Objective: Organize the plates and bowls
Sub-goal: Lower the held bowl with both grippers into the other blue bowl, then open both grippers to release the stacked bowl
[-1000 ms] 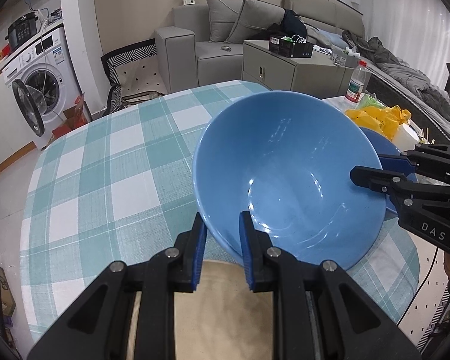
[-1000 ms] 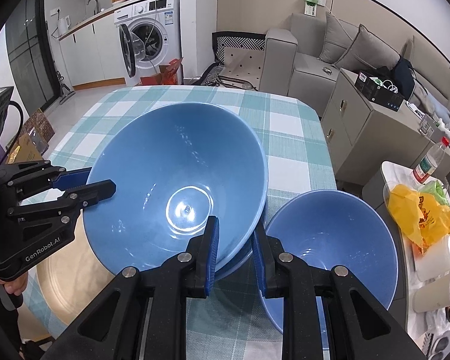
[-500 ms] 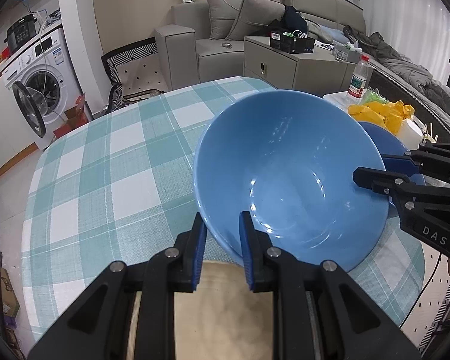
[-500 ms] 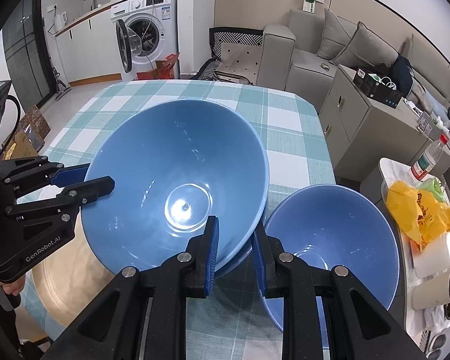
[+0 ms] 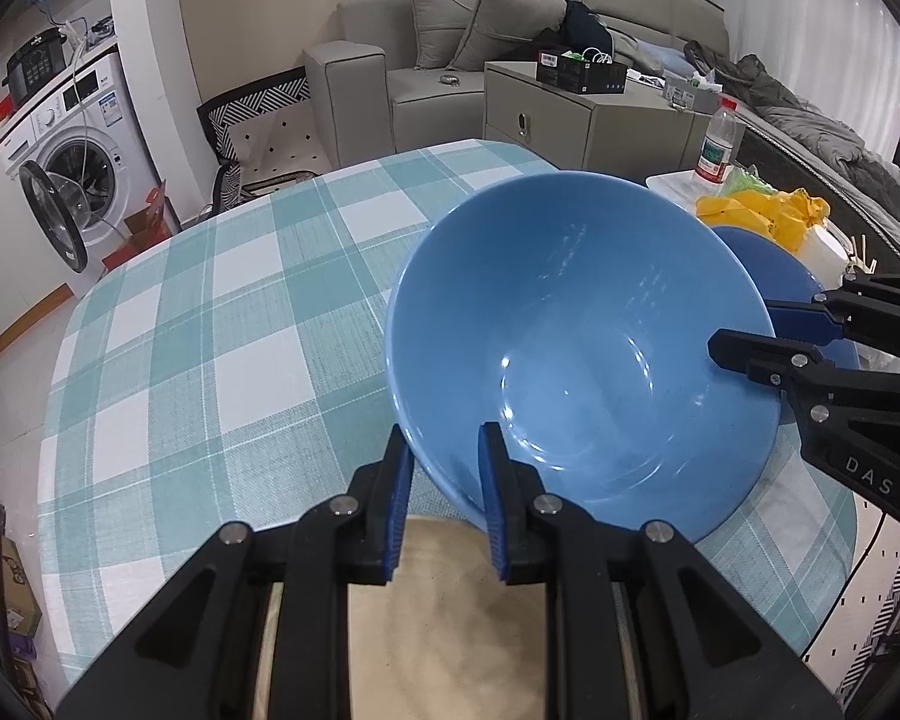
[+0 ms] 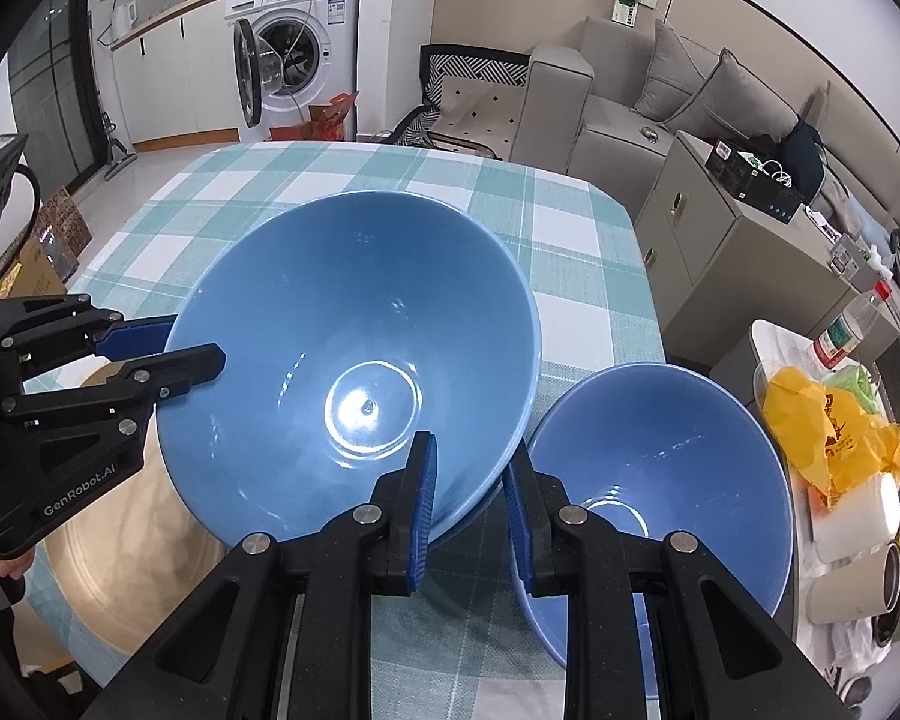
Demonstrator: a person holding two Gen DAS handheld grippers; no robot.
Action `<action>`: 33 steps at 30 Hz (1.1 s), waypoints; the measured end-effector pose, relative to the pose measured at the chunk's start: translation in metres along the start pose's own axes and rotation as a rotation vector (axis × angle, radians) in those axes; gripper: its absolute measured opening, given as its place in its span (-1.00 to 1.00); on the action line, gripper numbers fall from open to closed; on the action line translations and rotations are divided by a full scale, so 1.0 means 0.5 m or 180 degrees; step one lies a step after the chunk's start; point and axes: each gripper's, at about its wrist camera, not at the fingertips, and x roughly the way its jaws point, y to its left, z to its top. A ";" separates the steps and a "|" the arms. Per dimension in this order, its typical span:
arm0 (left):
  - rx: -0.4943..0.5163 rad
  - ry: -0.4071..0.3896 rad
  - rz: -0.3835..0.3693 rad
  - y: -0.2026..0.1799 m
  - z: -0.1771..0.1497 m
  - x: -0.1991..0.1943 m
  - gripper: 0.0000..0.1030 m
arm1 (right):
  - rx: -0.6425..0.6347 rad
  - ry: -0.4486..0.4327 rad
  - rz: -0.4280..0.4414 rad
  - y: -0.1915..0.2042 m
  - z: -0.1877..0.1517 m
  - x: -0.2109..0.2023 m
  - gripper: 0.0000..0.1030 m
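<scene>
The table [image 5: 222, 312], under a teal checked cloth, is carrying everything here, and a tan plate [image 6: 132, 564] is lying at its near edge below the left gripper. The large bowl [image 6: 354, 360] is hanging tilted above the cloth, seemingly clear of the table, with its near side low over the plate; whether a second shell is nested under it cannot be told, though a darker edge is showing beneath its rim in the right wrist view. Just beside it, on the right, the smaller bowl [image 6: 660, 468] is sitting upright on the cloth, apparently not touching the large one. The left gripper [image 5: 441, 480] is pinching the large bowl's rim with one finger inside and one outside, jaws clamped on the wall. The right gripper [image 6: 465, 498] is doing the same on the opposite rim, jaws likewise clamped on it. Judging from this, the step in hand is carrying the large bowl to a stacking place, likely either the plate or the smaller bowl. Doing it well is calling for moving both grippers together at one pace, so neither pinch is twisting or sliding on the glazed rim, levelling the bowl before lowering, and keeping its underside from knocking the smaller bowl's rim on the way.
</scene>
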 end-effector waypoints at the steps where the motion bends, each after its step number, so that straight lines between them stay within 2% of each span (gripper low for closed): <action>1: -0.0001 -0.0002 0.0001 0.000 0.000 0.000 -0.61 | -0.0009 -0.0003 -0.0004 0.002 -0.001 0.001 -0.57; 18: -0.0042 0.0013 -0.0038 0.008 0.000 0.003 -0.60 | -0.0118 -0.0020 -0.0100 0.012 -0.001 0.002 -0.53; 30: -0.0044 -0.0094 -0.0057 0.007 0.004 -0.020 -0.57 | -0.0066 -0.0108 -0.0052 0.000 0.001 -0.013 -0.37; 33: -0.0059 -0.0097 -0.0044 0.008 0.004 -0.022 -0.56 | -0.0049 -0.0167 -0.0052 -0.004 0.002 -0.027 -0.28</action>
